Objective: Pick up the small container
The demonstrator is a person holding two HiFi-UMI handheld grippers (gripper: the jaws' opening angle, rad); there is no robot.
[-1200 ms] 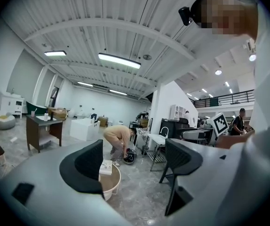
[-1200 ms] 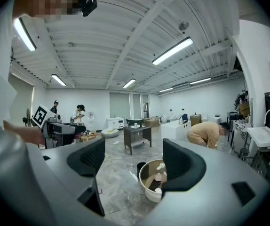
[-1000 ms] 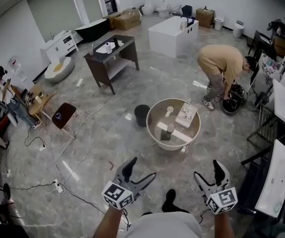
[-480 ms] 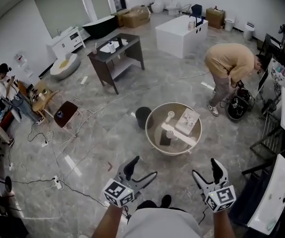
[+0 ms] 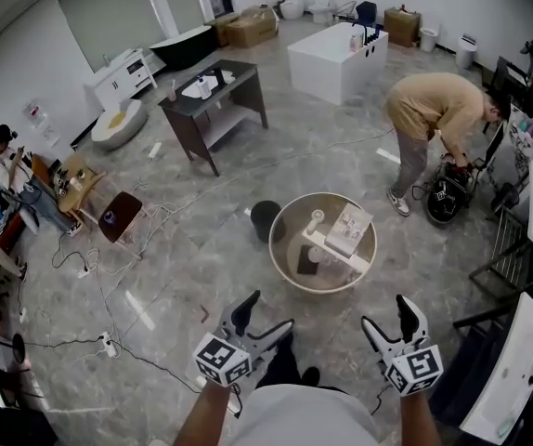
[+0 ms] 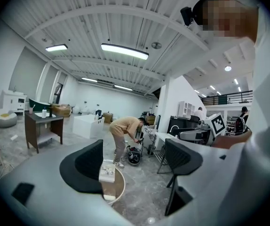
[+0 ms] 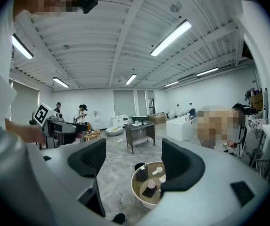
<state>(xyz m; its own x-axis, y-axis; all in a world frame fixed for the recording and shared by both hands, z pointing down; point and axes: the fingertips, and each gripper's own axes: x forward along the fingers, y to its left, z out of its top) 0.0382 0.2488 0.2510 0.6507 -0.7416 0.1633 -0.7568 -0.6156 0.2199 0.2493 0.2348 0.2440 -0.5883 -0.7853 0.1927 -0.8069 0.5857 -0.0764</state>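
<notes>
Both grippers are held low in front of me, well short of the work. The left gripper (image 5: pixel 265 317) has its jaws spread wide with nothing between them; its own view shows only floor and the tub's edge through the gap. The right gripper (image 5: pixel 388 319) likewise stands with jaws apart and empty. The small white container (image 5: pixel 317 219) sits inside the round tub (image 5: pixel 322 288), towards the far rim and well apart from both grippers. In the same tub I note a flat box (image 5: pixel 348 229) at the right, a white plank (image 5: pixel 339 251) lying across the middle, and a dark bottle (image 5: pixel 309 259) on the near left, between me and the container. A black bin (image 5: pixel 266 217) stands just beside the tub's left rim. The floor between my grippers and the tub is bare stone. To the left, loose cables (image 5: pixel 155 219) trail over the floor near a brown stool (image 5: pixel 121 215). To the right, white panels (image 5: pixel 519 356) on dark stands crowd the edge of the walkway. A person in a tan top (image 5: pixel 434 108) bends over a dark bag beyond the tub on the right, apart from it. Farther back stand a dark wooden table (image 5: pixel 213 96) and a white block (image 5: pixel 334 52).
</notes>
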